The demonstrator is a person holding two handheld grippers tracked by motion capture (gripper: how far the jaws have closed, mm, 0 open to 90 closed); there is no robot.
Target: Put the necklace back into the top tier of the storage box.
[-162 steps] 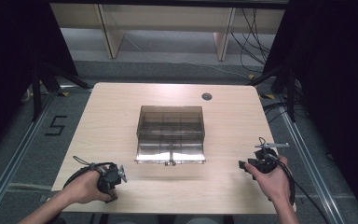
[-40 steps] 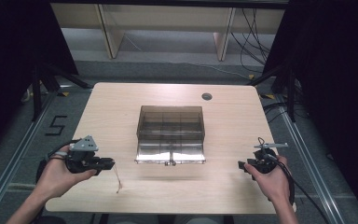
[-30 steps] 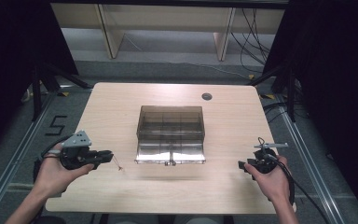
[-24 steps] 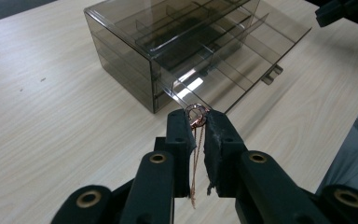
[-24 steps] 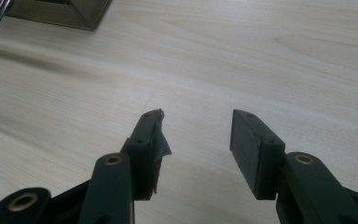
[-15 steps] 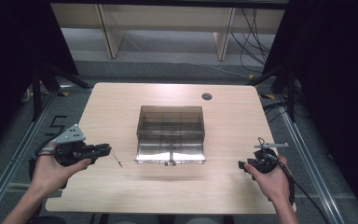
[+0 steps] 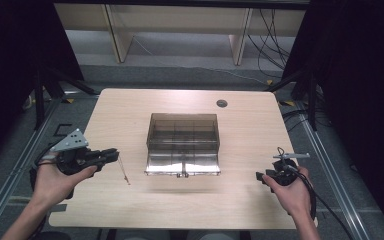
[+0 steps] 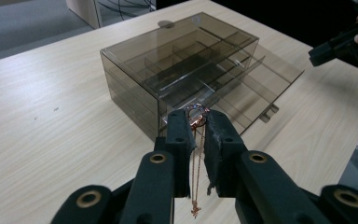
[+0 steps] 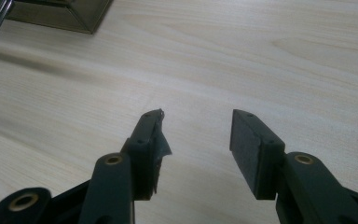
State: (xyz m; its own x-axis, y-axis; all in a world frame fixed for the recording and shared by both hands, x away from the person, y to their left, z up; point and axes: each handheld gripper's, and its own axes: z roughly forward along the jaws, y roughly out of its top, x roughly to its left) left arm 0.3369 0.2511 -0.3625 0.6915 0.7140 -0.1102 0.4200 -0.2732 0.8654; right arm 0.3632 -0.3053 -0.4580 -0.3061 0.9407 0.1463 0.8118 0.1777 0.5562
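Note:
A smoky clear plastic organiser box (image 7: 182, 142) with several compartments stands mid-table, its front drawer pulled out toward me (image 8: 200, 74). My left gripper (image 7: 111, 156) hovers left of the box, shut on a thin rose-gold necklace (image 7: 124, 171) that dangles from its tips. In the left gripper view the necklace's ring pendant (image 8: 196, 113) is pinched between the pads and the chain (image 8: 195, 186) hangs below. My right gripper (image 7: 261, 177) rests near the table's front right, open, nothing between its fingers (image 9: 193, 128).
The light wooden table (image 7: 130, 110) has a round cable grommet (image 7: 222, 103) at the back right. Wooden shelf legs stand on the floor behind the table, and metal rails run along both sides. The box's corner (image 9: 60, 14) lies left of the right gripper.
My left gripper has lifted from the table's front left and moved up and leftward, carrying the necklace clear of the surface. The right gripper has stayed put.

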